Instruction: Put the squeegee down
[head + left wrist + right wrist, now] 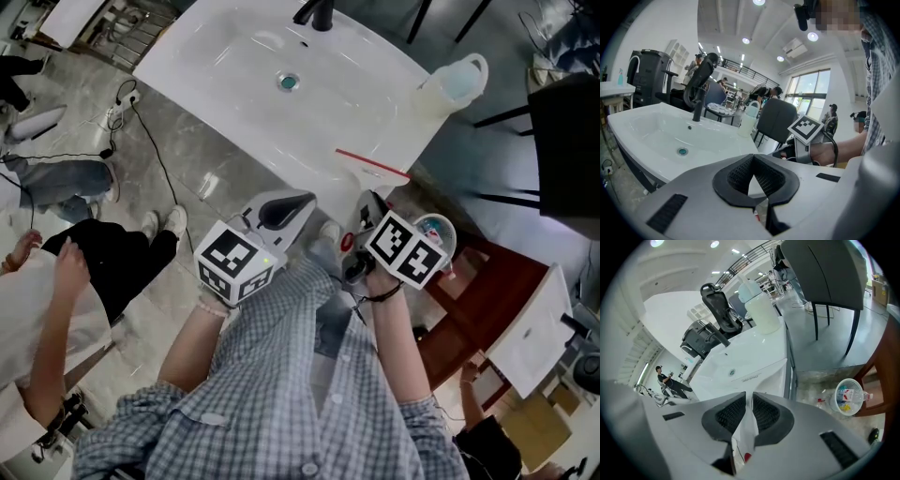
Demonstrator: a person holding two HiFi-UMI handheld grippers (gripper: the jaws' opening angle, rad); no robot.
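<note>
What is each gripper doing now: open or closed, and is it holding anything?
Left gripper: closed, empty.
Right gripper: slightly open, holding nothing.

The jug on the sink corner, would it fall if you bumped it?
The jug stands upright at the very corner of the sink, so a hard bump could probably knock it off. It looks like thin cloudy plastic, so likely light, not breakable. Its handle should make grabbing easy.

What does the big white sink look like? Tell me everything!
The sink is white, glossy and roughly rectangular, with a shallow bowl and a round greenish drain in the middle. A black faucet stands at its back edge. A pale see-through jug sits on one corner, and a thin red squeegee lies on the front rim near it.
</note>
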